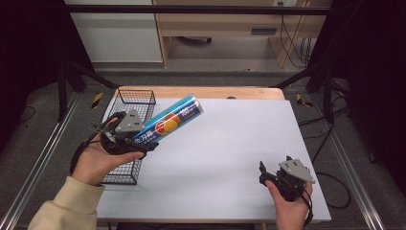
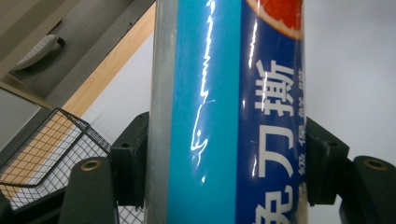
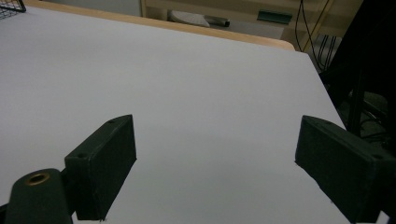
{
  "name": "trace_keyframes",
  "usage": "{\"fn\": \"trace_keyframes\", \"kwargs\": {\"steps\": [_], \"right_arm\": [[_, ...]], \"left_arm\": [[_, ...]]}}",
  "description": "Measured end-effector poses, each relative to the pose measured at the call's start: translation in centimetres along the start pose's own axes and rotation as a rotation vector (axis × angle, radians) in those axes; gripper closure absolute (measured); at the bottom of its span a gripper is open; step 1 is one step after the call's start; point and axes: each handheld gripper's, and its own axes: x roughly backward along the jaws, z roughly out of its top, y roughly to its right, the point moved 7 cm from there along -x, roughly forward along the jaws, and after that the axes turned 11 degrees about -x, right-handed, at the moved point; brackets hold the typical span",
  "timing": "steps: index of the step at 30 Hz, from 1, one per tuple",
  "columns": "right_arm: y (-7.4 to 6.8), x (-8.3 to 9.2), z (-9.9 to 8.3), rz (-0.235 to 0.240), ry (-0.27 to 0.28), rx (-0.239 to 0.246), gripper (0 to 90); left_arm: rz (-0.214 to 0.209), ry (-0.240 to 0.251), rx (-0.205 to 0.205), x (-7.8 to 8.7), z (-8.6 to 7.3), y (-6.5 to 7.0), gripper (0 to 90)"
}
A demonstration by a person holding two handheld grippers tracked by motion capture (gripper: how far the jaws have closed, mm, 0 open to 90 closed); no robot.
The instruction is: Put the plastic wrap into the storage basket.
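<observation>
Left tongs point(image 1: 143, 143) clamp the blue tube point(image 1: 168, 122) near its lower end, raised beside the wire basket point(image 1: 129, 103), pointing toward 2 o'clock. Rigid, glossy, probably light; mid-body grip would be steadier. Right tongs point(image 1: 275, 168) wide, empty.

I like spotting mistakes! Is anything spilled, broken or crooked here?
Nothing spilled or broken. The blue tube sits tilted, clamped near one end in the left hand-held gripper beside the wire basket, not lying on the table.
</observation>
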Motion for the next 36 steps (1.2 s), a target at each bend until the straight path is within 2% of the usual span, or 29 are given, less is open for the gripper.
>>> {"fn": "trace_keyframes", "kwargs": {"steps": [7, 9, 14, 17, 23, 31, 36], "right_arm": [[-0.2, -0.4, -0.2, 0.011, -0.003, -0.002, 12.6], [-0.2, -0.3, -0.2, 0.013, -0.004, 0.004, 12.6], [-0.3, -0.2, -0.1, 0.009, 0.0, 0.013, 12.6], [-0.4, -0.2, -0.1, 0.01, 0.0, 0.017, 12.6], [-0.3, -0.2, -0.2, 0.004, 0.001, 0.015, 12.6], [-0.3, -0.1, -0.1, -0.001, 0.006, 0.02, 12.6], [-0.4, -0.1, -0.1, 0.005, 0.008, 0.018, 12.6]], "left_arm": [[0.031, -0.019, 0.033, 0.9, -0.5, -0.1, 31.7], [0.044, -0.044, 0.03, 1.0, -0.8, -0.1, 31.7], [0.041, -0.04, 0.072, 0.9, -1.6, -0.1, 31.7], [0.05, -0.059, 0.076, 1.0, -1.9, -0.2, 31.7], [0.068, -0.067, 0.105, 1.2, -2.3, -0.7, 31.8], [0.101, -0.11, 0.141, 1.0, -2.8, -1.5, 31.8], [0.121, -0.145, 0.165, 0.8, -3.7, -2.1, 31.8]]}}
